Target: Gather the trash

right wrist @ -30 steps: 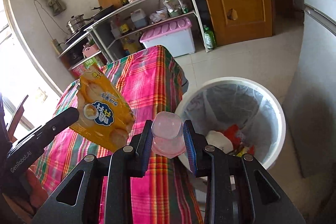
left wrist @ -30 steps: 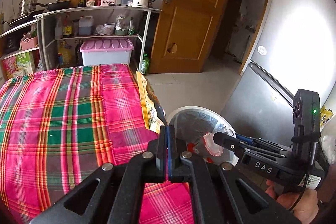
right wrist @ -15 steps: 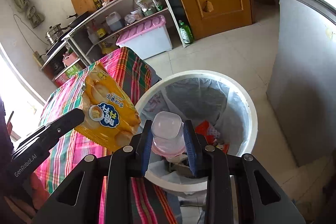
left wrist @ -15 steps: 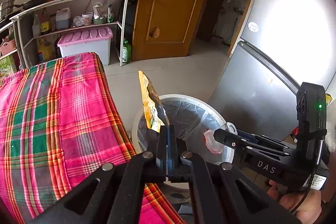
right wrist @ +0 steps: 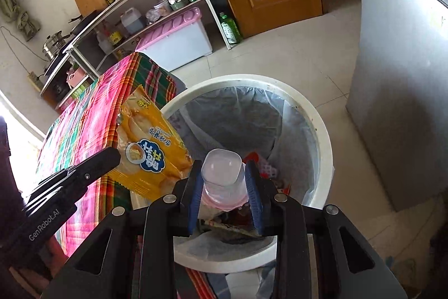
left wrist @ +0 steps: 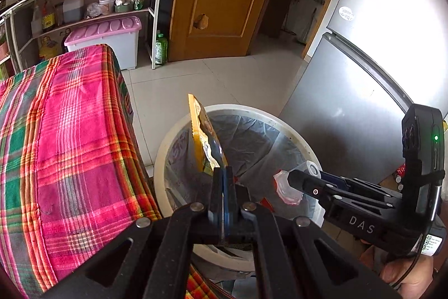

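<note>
- Yellow snack wrapper (left wrist: 205, 142) is pinched flat in the left gripper (left wrist: 223, 181), above the white trash bin (left wrist: 294, 136).
- Right gripper (right wrist: 224, 181) clamps a clear plastic cup (right wrist: 222, 173) over the bin's opening.
- Both await release; litter already lies inside.

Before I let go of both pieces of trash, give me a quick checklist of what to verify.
1. Left tongs shut on the yellow snack wrapper: ok.
2. Right tongs shut on the clear plastic jelly cup: ok.
3. Cup above the opening of the round white lined trash bin: ok.
4. Wrapper fully above the opening: cannot tell; in the right wrist view part of it overlaps the rim beside the pink plaid tablecloth.
5. Room left in the bin: ok; trash lies low inside.
</note>
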Action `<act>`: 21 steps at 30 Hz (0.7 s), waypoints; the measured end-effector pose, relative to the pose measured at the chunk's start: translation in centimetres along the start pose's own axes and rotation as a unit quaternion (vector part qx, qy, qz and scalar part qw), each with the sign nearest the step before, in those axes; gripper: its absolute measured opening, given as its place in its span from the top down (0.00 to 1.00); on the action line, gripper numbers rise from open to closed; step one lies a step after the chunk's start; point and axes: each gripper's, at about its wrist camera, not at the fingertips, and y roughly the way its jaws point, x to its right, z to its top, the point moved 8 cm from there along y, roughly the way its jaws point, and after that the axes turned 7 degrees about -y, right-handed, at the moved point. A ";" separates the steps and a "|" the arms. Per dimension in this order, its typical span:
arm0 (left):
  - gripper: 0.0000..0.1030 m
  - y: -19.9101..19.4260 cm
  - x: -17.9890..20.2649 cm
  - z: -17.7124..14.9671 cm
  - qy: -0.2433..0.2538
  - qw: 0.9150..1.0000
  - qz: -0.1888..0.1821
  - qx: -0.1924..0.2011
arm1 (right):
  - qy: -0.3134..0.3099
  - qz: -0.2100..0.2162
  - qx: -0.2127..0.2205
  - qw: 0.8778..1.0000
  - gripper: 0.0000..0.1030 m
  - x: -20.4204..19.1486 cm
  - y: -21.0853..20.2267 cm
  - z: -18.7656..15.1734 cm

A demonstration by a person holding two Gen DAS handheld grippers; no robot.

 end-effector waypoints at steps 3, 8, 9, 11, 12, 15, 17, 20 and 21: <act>0.99 0.7 -0.5 -0.4 -0.010 1.000 0.003 -0.005 | -0.002 -0.004 -0.003 1.000 0.67 0.0 0.5 0.0; 0.93 0.5 -1.1 -0.7 -0.021 1.000 0.001 -0.005 | -0.005 -0.009 0.002 1.000 0.56 0.0 0.3 0.2; 0.93 0.3 -1.2 -0.7 -0.023 1.000 0.000 -0.003 | -0.006 -0.010 0.004 1.000 0.56 -0.1 0.2 0.2; 0.92 -0.2 -1.4 -0.7 -0.025 1.000 -0.002 0.002 | -0.007 -0.011 0.008 1.000 0.56 -0.3 -0.1 0.2; 0.92 -0.5 -1.3 -0.7 -0.025 1.000 -0.002 0.004 | -0.008 -0.010 0.009 1.000 0.56 -0.4 -0.3 0.2; 0.92 -1.7 -1.7 -0.6 -0.025 1.000 -0.001 0.013 | -0.009 -0.008 0.016 1.000 0.56 -1.1 -1.2 0.3; 0.92 -2.7 -1.8 -0.5 -0.024 1.000 0.002 0.020 | -0.011 -0.007 0.023 1.000 0.56 -1.6 -2.0 0.2; 0.92 -4.5 -2.2 -0.6 -0.025 0.999 0.004 0.032 | -0.015 -0.001 0.036 0.999 0.56 -2.7 -3.4 0.2; 0.92 -5.1 -2.2 -0.7 -0.024 0.999 0.006 0.036 | -0.018 -0.001 0.040 0.999 0.56 -3.1 -3.9 0.1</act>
